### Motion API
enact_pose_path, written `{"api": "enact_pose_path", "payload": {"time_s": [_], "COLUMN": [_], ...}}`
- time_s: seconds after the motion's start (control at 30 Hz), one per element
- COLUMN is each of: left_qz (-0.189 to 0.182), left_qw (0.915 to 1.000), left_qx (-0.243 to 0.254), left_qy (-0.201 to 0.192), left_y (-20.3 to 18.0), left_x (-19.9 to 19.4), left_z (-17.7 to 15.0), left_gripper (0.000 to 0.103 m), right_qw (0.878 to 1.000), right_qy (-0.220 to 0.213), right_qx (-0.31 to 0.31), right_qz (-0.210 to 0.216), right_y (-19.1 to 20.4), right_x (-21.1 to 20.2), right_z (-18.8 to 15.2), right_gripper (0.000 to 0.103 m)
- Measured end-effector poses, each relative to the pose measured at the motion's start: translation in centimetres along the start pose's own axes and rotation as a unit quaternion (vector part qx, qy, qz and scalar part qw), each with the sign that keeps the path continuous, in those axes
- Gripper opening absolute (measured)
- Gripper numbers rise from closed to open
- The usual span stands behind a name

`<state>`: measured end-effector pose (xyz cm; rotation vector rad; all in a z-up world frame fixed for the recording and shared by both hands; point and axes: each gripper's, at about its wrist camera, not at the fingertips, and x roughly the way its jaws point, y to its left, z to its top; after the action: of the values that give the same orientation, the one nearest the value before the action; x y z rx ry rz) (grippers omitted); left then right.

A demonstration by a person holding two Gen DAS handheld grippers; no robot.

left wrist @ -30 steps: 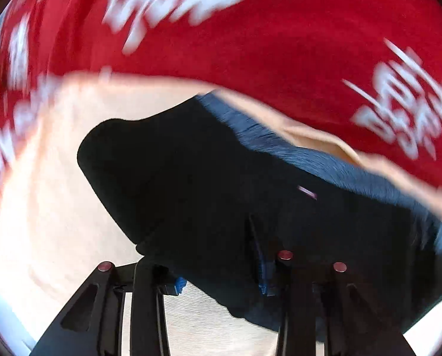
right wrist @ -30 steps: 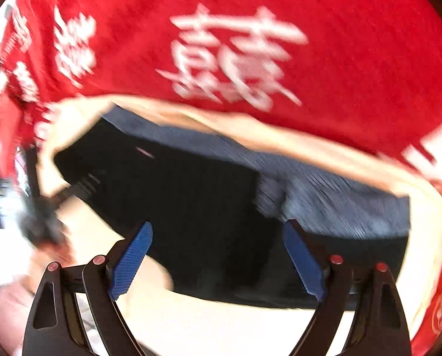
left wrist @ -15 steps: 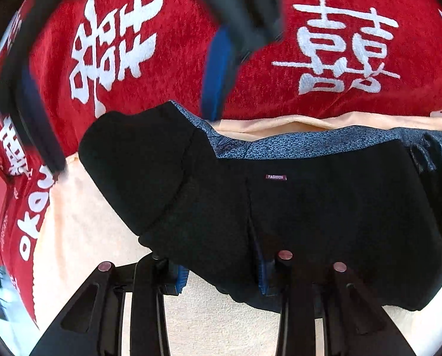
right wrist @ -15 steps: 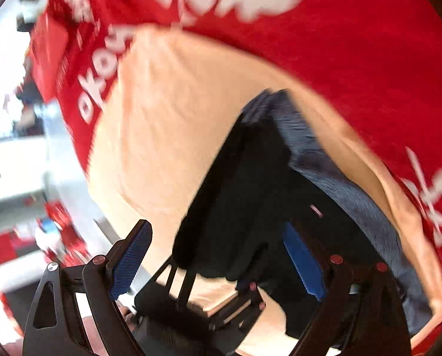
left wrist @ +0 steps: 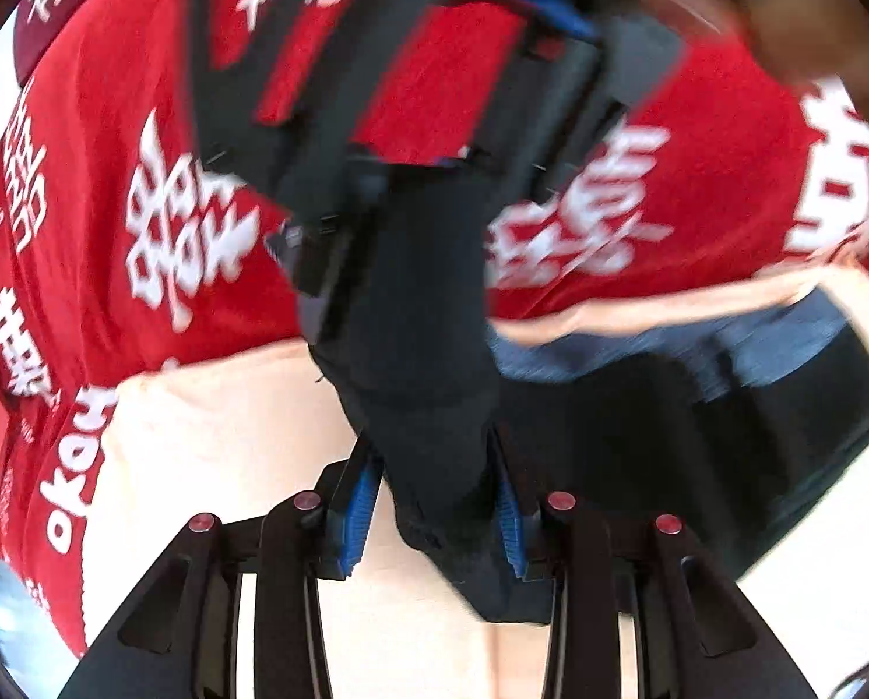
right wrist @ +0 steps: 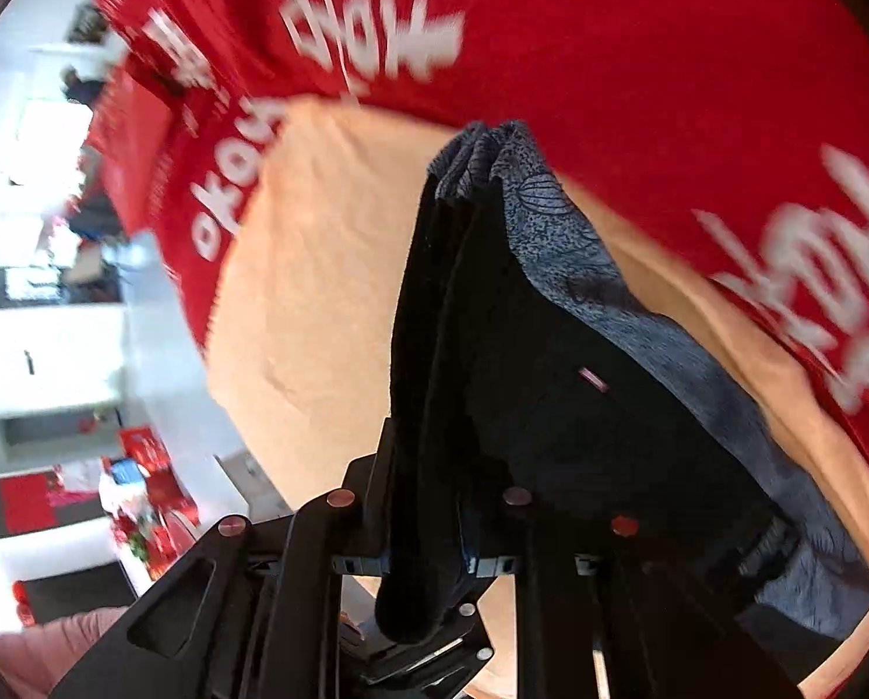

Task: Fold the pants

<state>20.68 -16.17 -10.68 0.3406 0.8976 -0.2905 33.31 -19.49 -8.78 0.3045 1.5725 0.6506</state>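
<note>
The pants (left wrist: 638, 431) are black with a blue-grey patterned lining and lie on a peach cloth (left wrist: 213, 437). My left gripper (left wrist: 431, 501) is shut on a thick black fold of the pants and lifts it off the cloth. My right gripper (right wrist: 425, 542) is shut on the same end of the pants (right wrist: 551, 408), gathered into an upright ridge. The right gripper's body shows blurred at the top of the left wrist view (left wrist: 434, 87), gripping the fold's upper end. A small pink label (right wrist: 593, 378) sits on the black fabric.
A red cloth with white characters (left wrist: 160, 221) covers the surface around the peach cloth (right wrist: 329, 268). A white room with red items (right wrist: 55, 349) shows past the table's left edge in the right wrist view.
My right gripper swung over to the left gripper's end of the pants and closed on it. The left gripper kept its hold, and the flat end is now lifted into a bunched ridge.
</note>
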Motion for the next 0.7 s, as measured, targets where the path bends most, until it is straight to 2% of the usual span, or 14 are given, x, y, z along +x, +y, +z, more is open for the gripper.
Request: {"api": "enact_pose_path", "payload": {"time_s": [0.17,0.37,0.47,0.57,0.7], "left_qz": [-0.040,-0.092,-0.107,-0.116,-0.116], "left_qw": [0.9982,0.9908,0.9859,0.9824,0.9800], "left_qx": [0.035,0.090,0.125,0.146,0.159], "left_qy": [-0.029,-0.042,-0.030,-0.010,0.027], "left_y": [-6.4,-16.0,-21.0,-24.8,-27.7], "left_x": [-4.0,-5.2,-4.4,-2.5,0.3], "left_z": [2.5,3.4,3.2,2.5,0.8], "left_gripper": [0.037,0.037,0.037,0.037,0.037], "right_qw": [0.995,0.975,0.966,0.961,0.955], "right_qy": [-0.081,-0.171,-0.188,-0.194,-0.192], "right_qx": [0.044,0.118,0.158,0.182,0.214], "right_qz": [0.047,0.077,0.083,0.078,0.075], "right_y": [-5.3,-14.1,-19.2,-23.3,-28.7], "right_x": [-7.8,-13.6,-14.3,-13.7,-11.4], "right_z": [-6.4,-15.8,-19.9,-22.4,-24.6], "right_gripper": [0.018,0.018,0.018,0.018,0.018]}}
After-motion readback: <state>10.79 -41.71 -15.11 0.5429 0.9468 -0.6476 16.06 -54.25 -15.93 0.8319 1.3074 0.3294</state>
